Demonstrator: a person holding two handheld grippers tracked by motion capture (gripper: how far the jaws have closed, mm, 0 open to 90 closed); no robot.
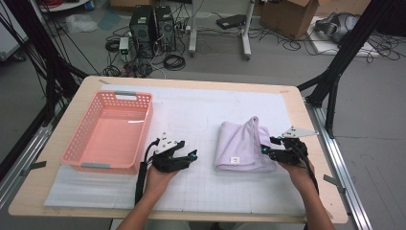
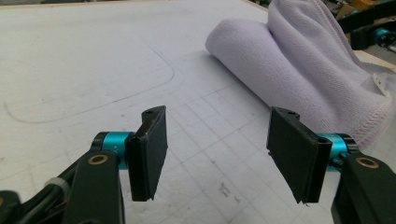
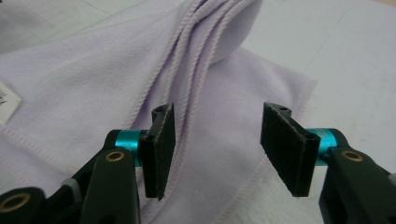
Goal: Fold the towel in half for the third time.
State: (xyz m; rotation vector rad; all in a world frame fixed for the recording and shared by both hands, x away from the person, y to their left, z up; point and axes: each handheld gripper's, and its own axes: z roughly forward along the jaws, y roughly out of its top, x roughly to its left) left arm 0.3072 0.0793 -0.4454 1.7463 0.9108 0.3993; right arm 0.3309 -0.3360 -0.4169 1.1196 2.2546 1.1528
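A folded lilac towel [image 1: 242, 143] lies on the white gridded mat, right of centre, with a small white label near its front edge. My left gripper [image 1: 187, 155] rests on the mat just left of the towel, open, nothing between its jaws; the towel [image 2: 299, 70] lies ahead and to the right of the gripper [image 2: 219, 156]. My right gripper [image 1: 267, 149] hovers at the towel's right edge, open. Its jaws [image 3: 217, 149] straddle the layered hems of the towel [image 3: 116, 84] without pinching them.
A pink plastic basket [image 1: 72, 151] stands at the left of the table, empty. The white mat [image 1: 191, 112] covers most of the wooden tabletop. Beyond the table are computer towers, cables and black frame legs on the floor.
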